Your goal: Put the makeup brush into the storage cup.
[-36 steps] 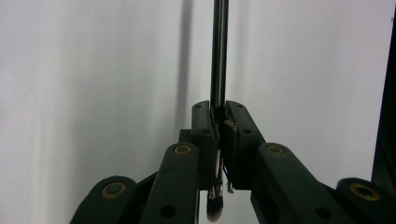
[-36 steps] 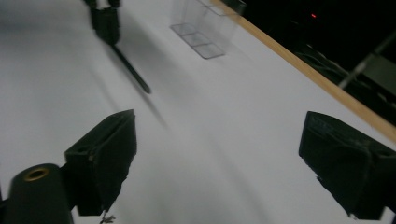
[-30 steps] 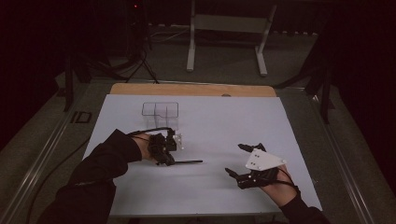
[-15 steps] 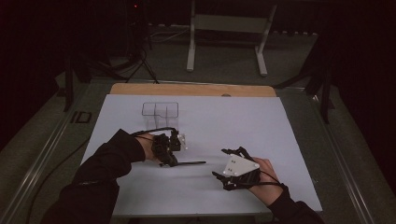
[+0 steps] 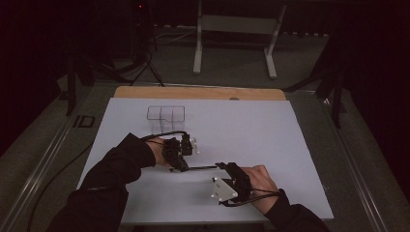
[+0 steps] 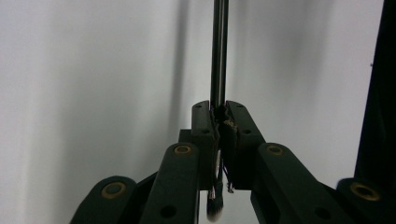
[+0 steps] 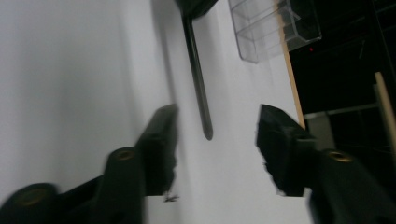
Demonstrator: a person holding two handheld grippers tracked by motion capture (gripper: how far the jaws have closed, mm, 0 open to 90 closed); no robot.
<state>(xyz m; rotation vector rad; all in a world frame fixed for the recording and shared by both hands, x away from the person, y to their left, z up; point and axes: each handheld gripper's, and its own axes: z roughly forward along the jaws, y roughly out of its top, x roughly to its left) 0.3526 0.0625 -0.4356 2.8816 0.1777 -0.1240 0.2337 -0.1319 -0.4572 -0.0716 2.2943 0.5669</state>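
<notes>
A thin black brush (image 5: 200, 168) lies level just over the white board, handle pointing right. My left gripper (image 5: 181, 165) is shut on it near the bristle end. In the left gripper view the handle (image 6: 218, 51) runs straight up out of the closed jaws of the left gripper (image 6: 219, 114), and the bristle tip (image 6: 215, 211) pokes out below. My right gripper (image 5: 226, 167) is open at the handle's free end. In the right gripper view the handle tip (image 7: 201, 100) points down into the gap of the right gripper (image 7: 215, 127), touching neither jaw.
A clear plastic compartment box (image 5: 166, 115) stands on the white board (image 5: 270, 130) behind the left hand; it also appears as a clear box (image 7: 273, 25) at the upper right of the right gripper view. A wooden strip (image 5: 198, 92) edges the far side. Dark floor surrounds the table.
My right gripper has moved left across the board to the brush handle's free end. The left gripper has stayed in place, still holding the brush.
</notes>
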